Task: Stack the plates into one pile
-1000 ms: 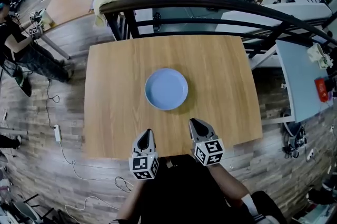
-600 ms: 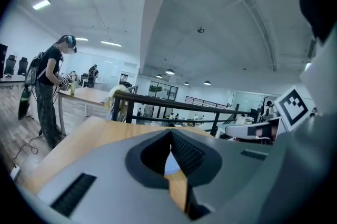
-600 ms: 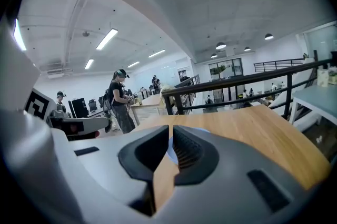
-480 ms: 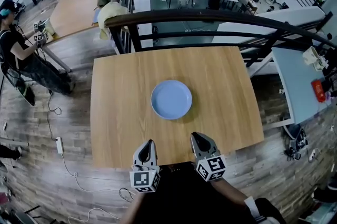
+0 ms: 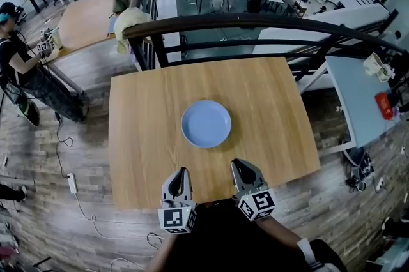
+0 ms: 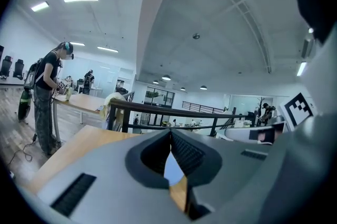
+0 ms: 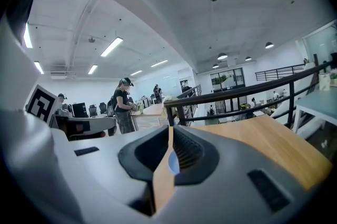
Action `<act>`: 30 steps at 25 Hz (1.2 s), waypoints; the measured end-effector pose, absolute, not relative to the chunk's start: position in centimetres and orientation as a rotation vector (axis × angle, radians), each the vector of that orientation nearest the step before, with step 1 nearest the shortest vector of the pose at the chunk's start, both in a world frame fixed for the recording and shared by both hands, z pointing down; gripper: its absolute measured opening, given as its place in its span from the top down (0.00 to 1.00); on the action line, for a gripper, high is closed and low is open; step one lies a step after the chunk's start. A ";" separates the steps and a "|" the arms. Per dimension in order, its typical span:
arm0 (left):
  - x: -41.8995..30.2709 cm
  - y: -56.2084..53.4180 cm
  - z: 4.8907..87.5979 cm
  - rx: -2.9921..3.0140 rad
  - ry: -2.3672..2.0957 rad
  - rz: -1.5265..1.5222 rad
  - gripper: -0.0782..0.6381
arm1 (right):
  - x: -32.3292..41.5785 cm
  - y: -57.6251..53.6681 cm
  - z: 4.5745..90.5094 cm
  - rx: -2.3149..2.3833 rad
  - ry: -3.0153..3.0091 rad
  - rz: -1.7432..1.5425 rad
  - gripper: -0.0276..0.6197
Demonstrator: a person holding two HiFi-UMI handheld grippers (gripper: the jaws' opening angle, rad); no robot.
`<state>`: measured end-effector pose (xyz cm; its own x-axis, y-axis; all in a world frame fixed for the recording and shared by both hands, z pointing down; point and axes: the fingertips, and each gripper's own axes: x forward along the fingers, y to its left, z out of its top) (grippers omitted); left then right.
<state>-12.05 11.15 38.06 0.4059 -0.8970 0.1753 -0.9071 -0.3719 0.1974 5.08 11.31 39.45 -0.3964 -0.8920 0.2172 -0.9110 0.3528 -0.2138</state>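
Note:
A light blue plate (image 5: 206,124) rests at the middle of the wooden table (image 5: 147,136); whether it is a single plate or a pile I cannot tell. My left gripper (image 5: 181,171) hovers over the table's front edge, shut and empty, its tips pointing toward the plate. My right gripper (image 5: 236,164) is beside it, also shut with nothing held. Both are well short of the plate. In the left gripper view a sliver of the plate (image 6: 172,168) shows between the jaw bases. The right gripper view shows the same plate (image 7: 173,162) as a small blue patch.
A black railing (image 5: 255,22) runs just beyond the table's far edge. A person (image 5: 16,66) stands at another wooden table at the far left. A pale blue table (image 5: 358,92) with a red item stands to the right. Cables lie on the floor at left.
The head view has shifted a little, so the table sits slightly differently in frame. The plate has not moved on the table, and both grippers stay shut at the front edge.

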 end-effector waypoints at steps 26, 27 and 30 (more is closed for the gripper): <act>-12.8 11.4 39.0 2.366 -1.590 0.079 0.86 | 4.2 11.1 40.0 1.657 -2.511 0.455 0.90; -12.9 11.3 39.0 2.365 -1.590 0.080 0.86 | 4.1 11.1 40.0 1.654 -2.510 0.452 0.90; -13.3 11.1 38.7 2.354 -1.596 0.088 0.86 | 3.7 11.1 40.1 1.652 -2.511 0.444 0.90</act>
